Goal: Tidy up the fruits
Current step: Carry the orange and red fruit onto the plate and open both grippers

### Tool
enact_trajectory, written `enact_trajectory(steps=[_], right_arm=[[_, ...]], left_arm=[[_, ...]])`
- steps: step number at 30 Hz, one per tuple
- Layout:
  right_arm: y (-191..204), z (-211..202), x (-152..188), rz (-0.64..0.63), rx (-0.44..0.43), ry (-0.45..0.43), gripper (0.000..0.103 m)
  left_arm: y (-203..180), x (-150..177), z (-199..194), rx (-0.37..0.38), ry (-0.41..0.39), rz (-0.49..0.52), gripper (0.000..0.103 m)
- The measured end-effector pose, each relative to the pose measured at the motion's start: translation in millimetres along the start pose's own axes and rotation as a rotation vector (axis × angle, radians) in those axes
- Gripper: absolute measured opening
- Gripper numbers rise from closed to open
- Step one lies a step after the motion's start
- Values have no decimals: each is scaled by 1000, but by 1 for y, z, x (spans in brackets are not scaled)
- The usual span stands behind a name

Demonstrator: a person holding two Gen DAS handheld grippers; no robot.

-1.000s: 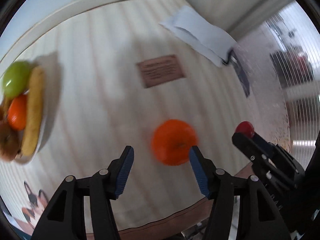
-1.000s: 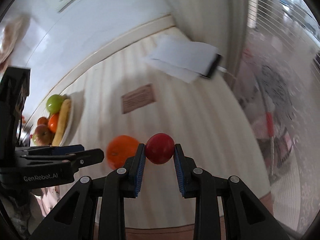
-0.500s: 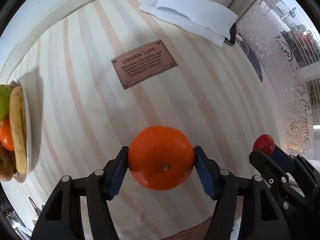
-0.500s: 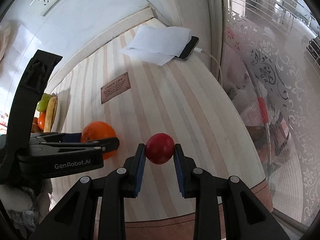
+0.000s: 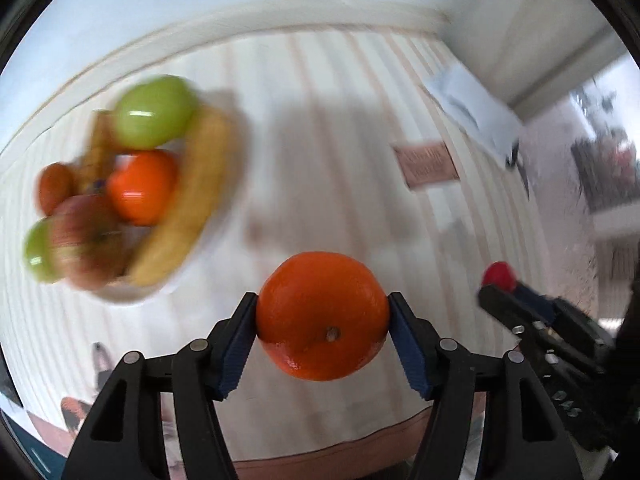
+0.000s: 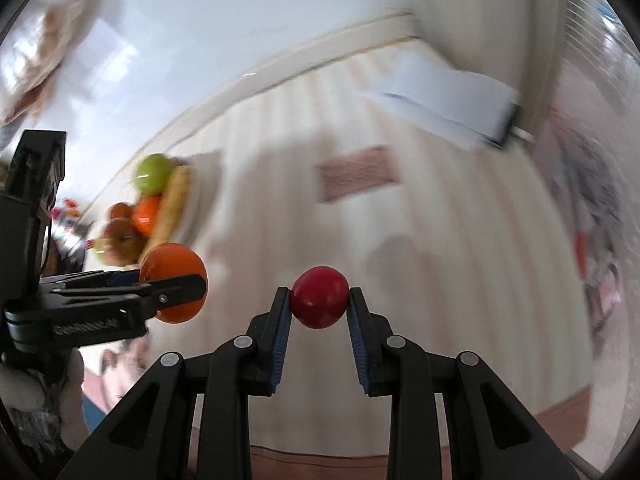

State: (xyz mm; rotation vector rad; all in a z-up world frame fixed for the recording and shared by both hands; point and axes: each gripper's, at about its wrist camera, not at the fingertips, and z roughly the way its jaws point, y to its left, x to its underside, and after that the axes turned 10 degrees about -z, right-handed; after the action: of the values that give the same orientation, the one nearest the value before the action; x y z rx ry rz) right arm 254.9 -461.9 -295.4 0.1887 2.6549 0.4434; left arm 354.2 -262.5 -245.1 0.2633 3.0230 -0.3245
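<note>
Above striped table:
left gripper: squeezes orange (stem dot faces camera)
right gripper: pinches red fruit

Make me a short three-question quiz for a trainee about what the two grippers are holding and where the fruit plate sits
1. True or false: the left gripper is shut on the orange.
2. What does the right gripper hold? A) green apple B) small red fruit C) banana
3. Fill in: in the left wrist view, the fruit plate lies to the ____ of the orange.

Key: 1 true; 2 B; 3 left. The plate already carries a green apple, a banana and other fruit.
</note>
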Motion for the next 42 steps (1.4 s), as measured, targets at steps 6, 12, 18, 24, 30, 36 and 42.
enact_trajectory(steps=[6,12,18,24,30,36,42], right_arm=[[77,26,-42,-82,-111,-13,30],[131,67,-78,-107,-165,-13,30],[152,100,-93,-102,-179,21,30],[150,112,-97,-82,-179,42,30],[147,113,-96,-75,-180,59,30],[151,117,-95,-81,-183,98,31],[155,125,-91,-80,-203,132,32]], left_arm=[[62,-35,-53,22,-65,-85,62],[108,-91,-61,-59,-83,-74,62],[137,-129,-29,-69,33,-75,62],[144,-141,-2,-38,122,-93,62],[142,-137,12,-29,171,-91,62],[135,-135,20,-58,179,-81,63],[134,-134,21,-73,191,-85,63]])
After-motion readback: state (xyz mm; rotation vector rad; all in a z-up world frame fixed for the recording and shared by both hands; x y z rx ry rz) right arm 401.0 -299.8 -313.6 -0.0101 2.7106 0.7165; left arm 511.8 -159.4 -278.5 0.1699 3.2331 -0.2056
